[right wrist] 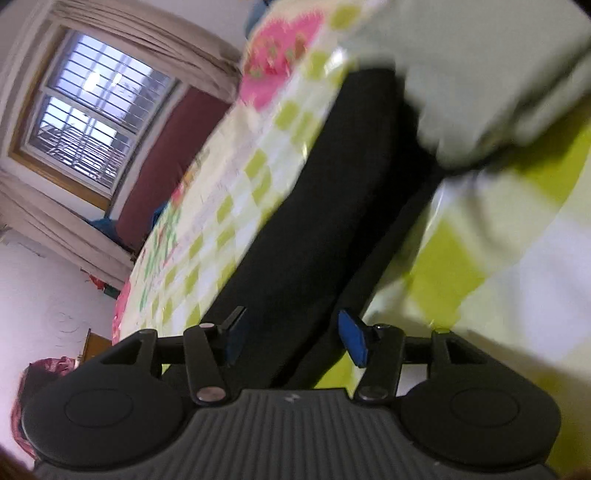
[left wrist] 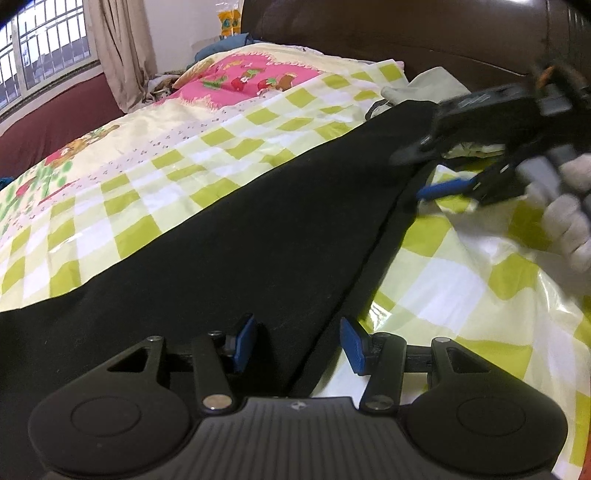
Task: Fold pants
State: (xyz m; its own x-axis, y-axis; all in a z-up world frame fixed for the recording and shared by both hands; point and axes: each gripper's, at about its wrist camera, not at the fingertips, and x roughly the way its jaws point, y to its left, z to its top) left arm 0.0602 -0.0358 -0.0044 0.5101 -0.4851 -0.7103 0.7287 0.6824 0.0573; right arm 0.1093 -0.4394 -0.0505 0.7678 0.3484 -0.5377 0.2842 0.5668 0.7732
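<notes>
Black pants (left wrist: pixel 240 243) lie flat along the bed, on a green and white checked cover (left wrist: pixel 122 206). My left gripper (left wrist: pixel 299 343) is open and sits just above the pants' near end, its blue pads astride the right edge of the cloth. My right gripper (left wrist: pixel 415 177) shows in the left wrist view at the far right, open and blurred, its jaws at the pants' right edge further up. In the right wrist view the right gripper (right wrist: pixel 291 339) is open over the pants (right wrist: pixel 317 206), holding nothing. The view is tilted and blurred.
A dark brown headboard (left wrist: pixel 388 29) stands behind the bed. A pale grey garment (left wrist: pixel 424 86) lies at the pants' far end; it also shows in the right wrist view (right wrist: pixel 480 74). A window (right wrist: pixel 96 125) with curtains is on the left wall. A gloved hand (left wrist: pixel 569 221) holds the right gripper.
</notes>
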